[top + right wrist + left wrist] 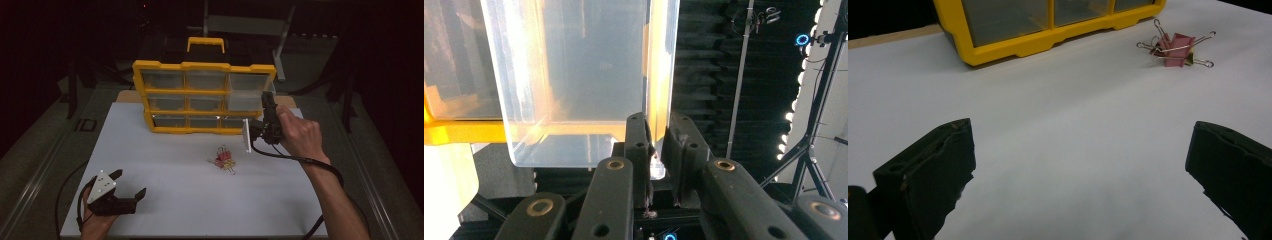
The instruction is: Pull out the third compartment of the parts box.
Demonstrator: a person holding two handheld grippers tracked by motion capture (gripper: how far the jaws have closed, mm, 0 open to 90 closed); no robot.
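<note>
A yellow organizer (165, 65) with clear drawers stands upright at the back of the white tabletop (200, 205). My right gripper (267, 100) reaches up at the organizer's right side and is shut on the wall of a clear plastic drawer (245, 98). The right gripper view has the jaws (658, 135) pinching that drawer's thin edge (584, 75), with the yellow frame (459, 132) at the left. A pile of pink binder clips (224, 159) (1175, 47) lies mid-table. My left gripper (131, 183) (1080, 145) rests at the front left, open, with nothing between its jaws.
A dark case with a yellow handle (205, 44) stands behind the organizer. A metal stand (280, 45) rises at the back right. The organizer's lower corner (1013, 47) lies ahead of the left gripper. Light stands (814, 125) rise in the dark background.
</note>
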